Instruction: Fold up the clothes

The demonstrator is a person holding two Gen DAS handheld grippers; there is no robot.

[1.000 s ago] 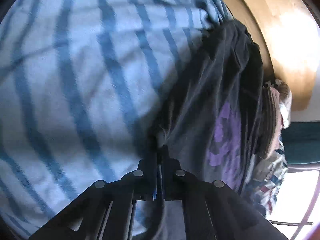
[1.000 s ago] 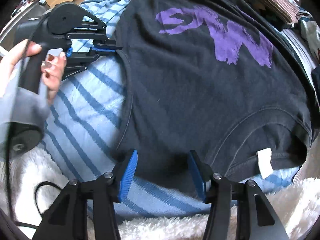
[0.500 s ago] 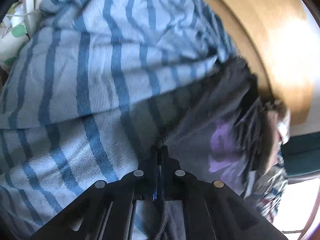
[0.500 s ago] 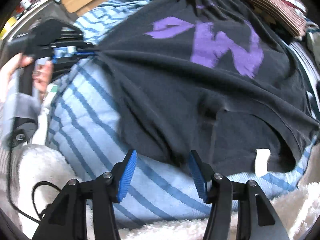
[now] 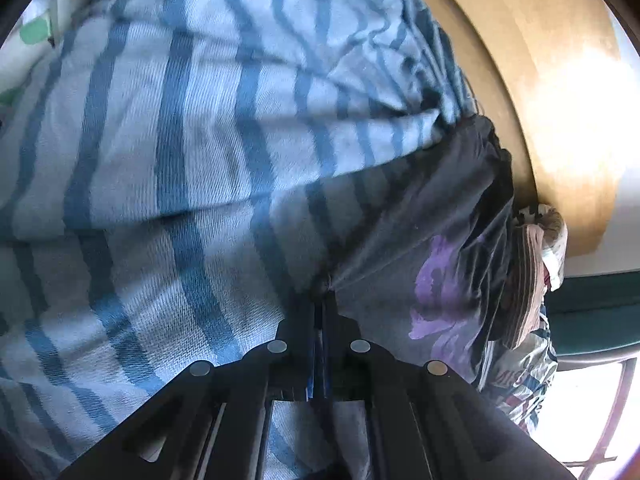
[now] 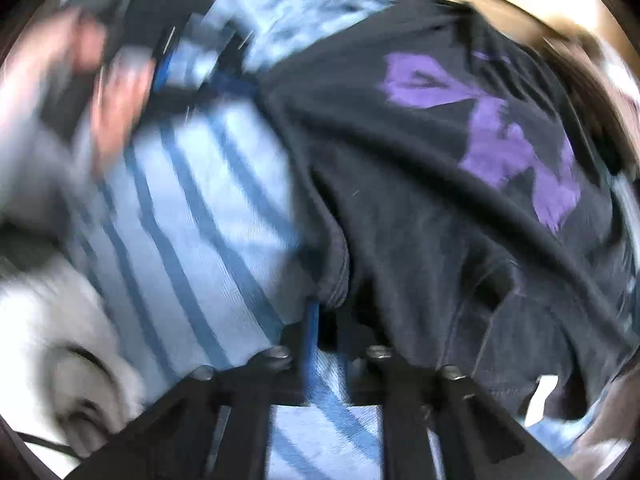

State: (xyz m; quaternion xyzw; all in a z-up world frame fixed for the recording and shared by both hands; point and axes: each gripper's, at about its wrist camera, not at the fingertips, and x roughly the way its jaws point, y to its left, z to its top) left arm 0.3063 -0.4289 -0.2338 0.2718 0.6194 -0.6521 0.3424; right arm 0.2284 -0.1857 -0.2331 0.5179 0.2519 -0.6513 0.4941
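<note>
A black T-shirt point(image 6: 420, 208) with a purple print point(image 6: 512, 140) lies spread over a blue striped blanket point(image 6: 192, 216). In the left wrist view my left gripper point(image 5: 322, 300) is shut on an edge of the black T-shirt point(image 5: 404, 248), which pulls taut away from it. The right wrist view is blurred. There my right gripper point(image 6: 332, 312) is closed on a bunched edge of the shirt, with dark cloth gathered between its blue pads. The left gripper point(image 6: 224, 80) and a hand point(image 6: 116, 112) show at the upper left of that view.
The striped blanket point(image 5: 180, 160) covers most of the surface. A wooden headboard point(image 5: 560, 100) runs along the far side. A pile of other clothes point(image 5: 532, 280) sits beyond the shirt. White fluffy fabric point(image 6: 52, 320) and a black cable point(image 6: 44, 446) lie at the near left.
My right gripper went from open beside the shirt's edge to shut on it. The left gripper kept its hold and pulled the shirt taut, lifting it off the blanket.
</note>
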